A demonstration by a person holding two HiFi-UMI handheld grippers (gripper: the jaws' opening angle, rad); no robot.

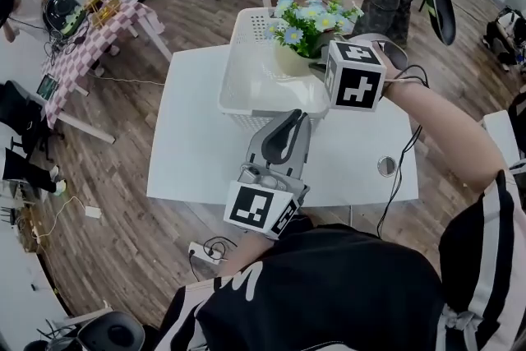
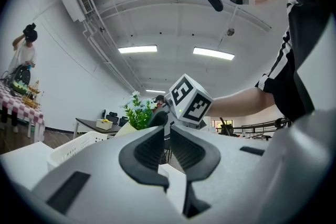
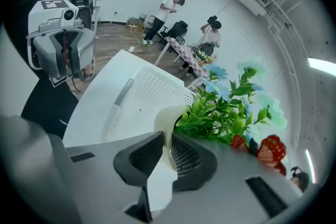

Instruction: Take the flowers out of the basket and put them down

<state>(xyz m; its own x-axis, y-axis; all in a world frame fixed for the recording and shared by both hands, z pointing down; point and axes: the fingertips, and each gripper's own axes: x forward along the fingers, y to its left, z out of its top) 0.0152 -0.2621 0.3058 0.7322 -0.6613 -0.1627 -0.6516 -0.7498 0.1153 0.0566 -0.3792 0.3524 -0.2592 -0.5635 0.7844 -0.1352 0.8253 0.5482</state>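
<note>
Lift-out step being done: flower pot (image 3: 164, 122) rim being clamped by right gripper (image 3: 164, 153), white basket (image 3: 152, 89) lying below jaws. Left gripper (image 2: 167, 147) being held idle, jaws together, empty. Next, likely: pot needing to be carried clear of basket wall, set upright on table (image 1: 197, 136).

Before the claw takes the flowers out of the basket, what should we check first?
1. Grip: right claw pinches the flower pot by its rim: ok.
2. Clearance: pot bottom higher than the basket rim: cannot tell.
3. Other hand: left claw is shut, empty and at the basket's near side, away from the pot: ok.
4. Landing place: bare table shows beside the basket: ok.
</note>
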